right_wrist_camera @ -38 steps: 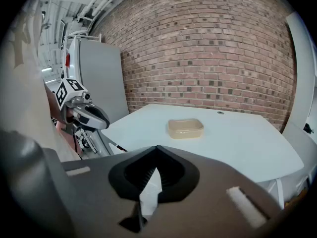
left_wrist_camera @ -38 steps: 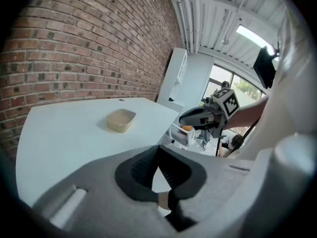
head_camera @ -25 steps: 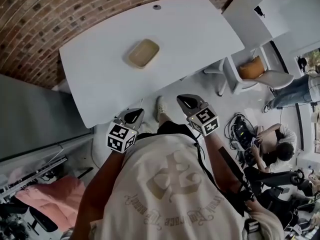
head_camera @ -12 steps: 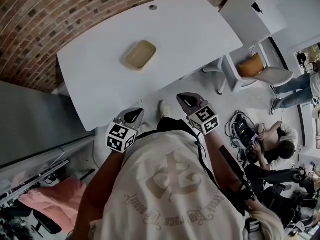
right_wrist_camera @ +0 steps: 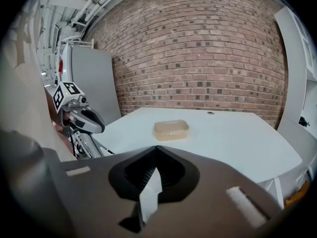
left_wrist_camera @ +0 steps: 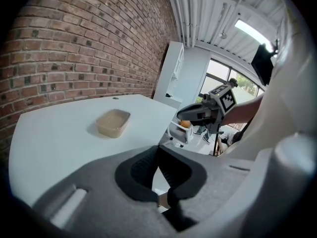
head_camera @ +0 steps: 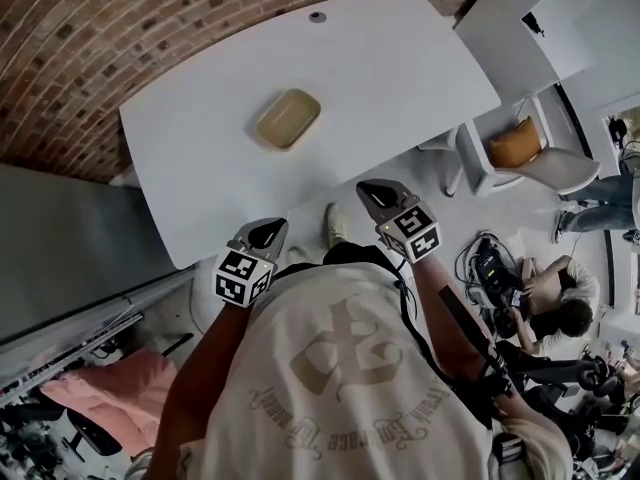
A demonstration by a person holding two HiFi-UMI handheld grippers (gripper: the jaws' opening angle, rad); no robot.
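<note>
A shallow beige container (head_camera: 287, 119) lies alone on the white table (head_camera: 400, 78), also seen in the left gripper view (left_wrist_camera: 113, 122) and the right gripper view (right_wrist_camera: 171, 130). My left gripper (head_camera: 264, 234) hangs off the table's near edge, close to my chest, jaws shut with nothing between them (left_wrist_camera: 159, 155). My right gripper (head_camera: 377, 197) hovers beside it, a little off the same edge, also shut and empty (right_wrist_camera: 156, 156). Each gripper shows in the other's view: the right one (left_wrist_camera: 204, 113), the left one (right_wrist_camera: 83, 119). Both are well short of the container.
A brick wall (head_camera: 110, 28) runs behind the table. A grey cabinet (head_camera: 60, 238) stands at the left. At the right are a chair with an orange cushion (head_camera: 520, 143), a white cabinet (head_camera: 520, 13) and a person seated on the floor (head_camera: 545, 303). A cable hole (head_camera: 317, 16) marks the table's far edge.
Both grippers stay shut near my chest. The views have shifted slightly, so the container sits a little further left in both gripper views; it has not moved on the table.
</note>
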